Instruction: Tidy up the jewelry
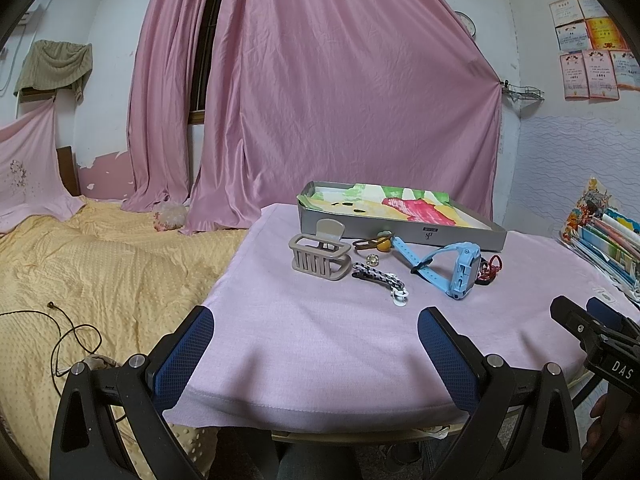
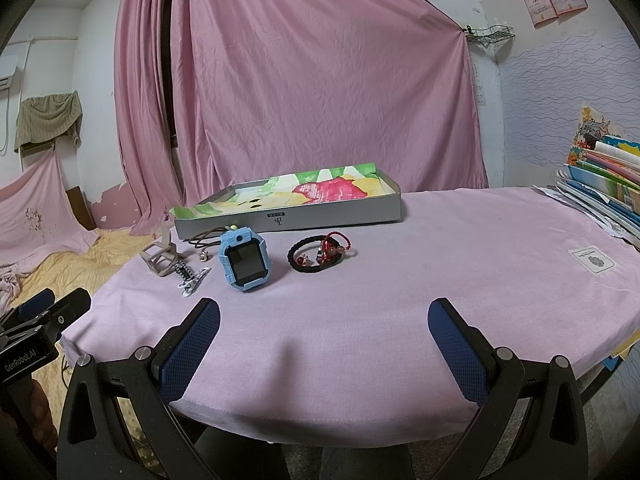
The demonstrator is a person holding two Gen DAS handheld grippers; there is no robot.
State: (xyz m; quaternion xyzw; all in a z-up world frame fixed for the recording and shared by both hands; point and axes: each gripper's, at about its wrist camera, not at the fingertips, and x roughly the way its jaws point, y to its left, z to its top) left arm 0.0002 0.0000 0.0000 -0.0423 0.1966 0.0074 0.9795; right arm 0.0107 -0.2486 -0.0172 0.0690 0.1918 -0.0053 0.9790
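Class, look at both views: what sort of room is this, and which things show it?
Most likely a bedroom at home: a bed with a yellow cover, pink curtains over the window, and certificates on the wall.

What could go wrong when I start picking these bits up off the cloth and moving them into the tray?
The beige claw clip sits near the table's left edge, so a nudge could knock it toward the bed. The black hair tie and red beaded bracelet overlap and may lift together. The tiny ring lies on soft pink cloth, so the fingers might pinch fabric instead.
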